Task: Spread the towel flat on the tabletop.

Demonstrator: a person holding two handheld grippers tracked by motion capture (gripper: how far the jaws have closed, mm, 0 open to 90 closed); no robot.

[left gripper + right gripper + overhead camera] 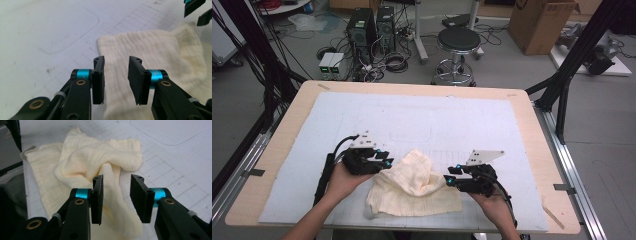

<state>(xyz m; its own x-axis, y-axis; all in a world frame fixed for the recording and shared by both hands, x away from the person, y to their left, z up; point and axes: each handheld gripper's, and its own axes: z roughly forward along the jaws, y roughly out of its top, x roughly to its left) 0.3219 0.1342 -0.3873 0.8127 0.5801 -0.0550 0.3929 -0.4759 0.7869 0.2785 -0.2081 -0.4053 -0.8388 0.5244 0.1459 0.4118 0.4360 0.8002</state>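
Observation:
A cream cloth (414, 182) lies crumpled on the white mat near the front edge, between both grippers. My left gripper (387, 161) sits at the cloth's left edge, open, its jaws (116, 75) standing apart over a flat corner of the cloth (155, 47) with nothing between them. My right gripper (448, 180) is at the cloth's right edge, also open; in the right gripper view (115, 195) its jaws hover just above a raised fold of the cloth (100, 160). A hand holds each gripper from below.
The white gridded mat (422, 125) covers a wooden table (532, 130). Beyond the table stand a round stool (458, 42), computer towers (362, 30), cables and a cardboard box (539, 22). Black frame posts (562, 95) rise at the table's sides.

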